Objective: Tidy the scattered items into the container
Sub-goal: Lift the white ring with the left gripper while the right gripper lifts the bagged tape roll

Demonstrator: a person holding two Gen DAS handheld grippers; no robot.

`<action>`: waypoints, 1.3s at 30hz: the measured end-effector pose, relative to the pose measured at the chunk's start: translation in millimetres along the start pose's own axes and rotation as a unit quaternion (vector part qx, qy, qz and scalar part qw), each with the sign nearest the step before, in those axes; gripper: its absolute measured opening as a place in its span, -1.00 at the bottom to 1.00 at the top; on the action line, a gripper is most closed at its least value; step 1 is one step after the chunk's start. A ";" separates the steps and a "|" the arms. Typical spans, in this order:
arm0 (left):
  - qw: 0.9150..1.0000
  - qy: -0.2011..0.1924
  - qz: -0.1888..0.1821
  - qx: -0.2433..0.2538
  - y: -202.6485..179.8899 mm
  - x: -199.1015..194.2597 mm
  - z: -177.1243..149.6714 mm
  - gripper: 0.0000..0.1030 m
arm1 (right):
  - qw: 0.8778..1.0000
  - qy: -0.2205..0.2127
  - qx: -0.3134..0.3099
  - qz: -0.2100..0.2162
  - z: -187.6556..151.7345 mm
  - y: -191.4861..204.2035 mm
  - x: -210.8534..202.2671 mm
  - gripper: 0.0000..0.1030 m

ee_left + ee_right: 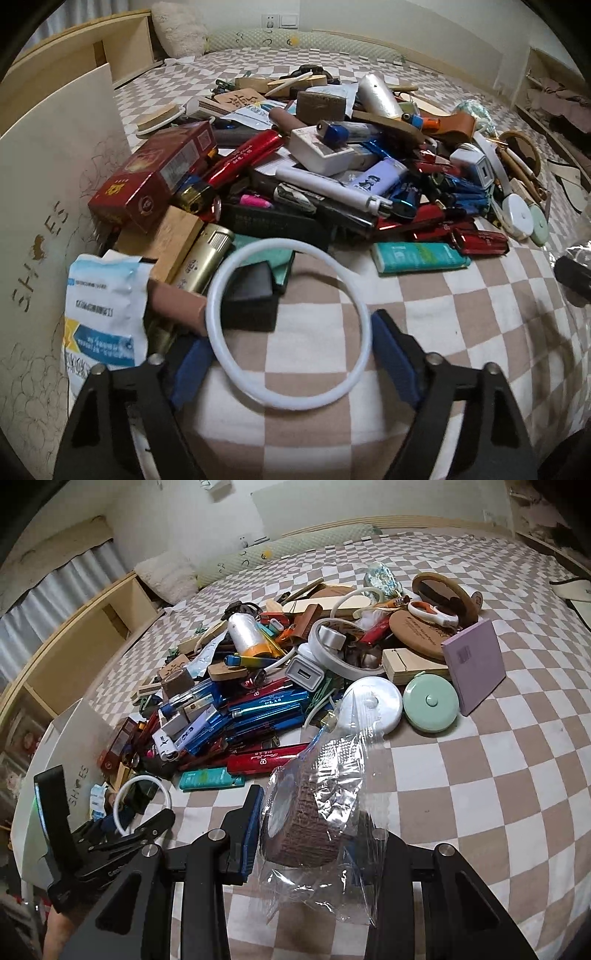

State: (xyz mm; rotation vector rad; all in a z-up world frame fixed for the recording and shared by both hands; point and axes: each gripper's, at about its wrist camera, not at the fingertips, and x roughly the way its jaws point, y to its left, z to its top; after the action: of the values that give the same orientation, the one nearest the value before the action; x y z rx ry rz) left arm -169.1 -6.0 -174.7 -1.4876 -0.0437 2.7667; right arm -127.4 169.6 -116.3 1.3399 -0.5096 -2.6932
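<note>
- Nearest the lens, the left gripper is straddling a white ring on the checked bed — fingers apart, the left pad seeming to graze the rim, the right one just clear.
- The right gripper is clamping a brown roll in clear wrap.
- Step in hand, I'd say: two pickups, ring not yet secured.
- Next move is calling for closing on the ring, then carrying both to the white box — standing at the left.
- The clutter pile is crowding the box's side, with a black block lying partly under the ring.
</note>
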 end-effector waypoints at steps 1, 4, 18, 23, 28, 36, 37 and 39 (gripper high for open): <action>1.000 0.000 -0.003 -0.001 0.4 -1.6 -0.8 0.47 | 1.000 0.001 0.000 0.000 -0.2 -0.2 0.3 -0.27; 1.000 0.004 -0.016 -0.008 2.2 -7.7 -3.8 0.32 | 1.000 0.002 0.000 -0.001 -0.9 -0.6 0.8 -0.27; 0.998 -0.031 -0.040 -0.022 20.0 -40.9 -7.1 0.80 | 1.000 0.006 0.003 0.003 -2.1 0.0 1.0 -0.27; 0.996 -0.050 -0.076 -0.011 21.2 -50.6 -2.3 0.80 | 1.000 0.008 0.002 0.011 -1.3 0.6 2.2 -0.27; 0.995 -0.076 -0.013 0.061 -1.3 -49.4 -2.5 0.80 | 1.000 0.009 0.004 0.022 0.2 0.4 2.0 -0.27; 0.974 -0.052 0.088 0.202 -39.5 -10.9 -4.0 0.87 | 0.999 0.008 0.015 0.037 2.3 -3.8 -0.1 -0.27; 0.974 -0.044 0.092 0.204 -39.0 -5.8 -3.7 0.88 | 0.999 0.009 0.017 0.039 2.4 -4.7 0.0 -0.27; 0.977 -0.037 0.086 0.192 -33.6 -2.5 -0.4 0.90 | 0.999 0.010 0.018 0.040 2.3 -5.2 0.6 -0.27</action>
State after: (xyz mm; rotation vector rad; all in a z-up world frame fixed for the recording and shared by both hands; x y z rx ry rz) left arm -167.8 27.6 -172.0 -1.3430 0.6110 2.7402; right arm -129.2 174.9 -117.2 1.3238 -0.5989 -2.6160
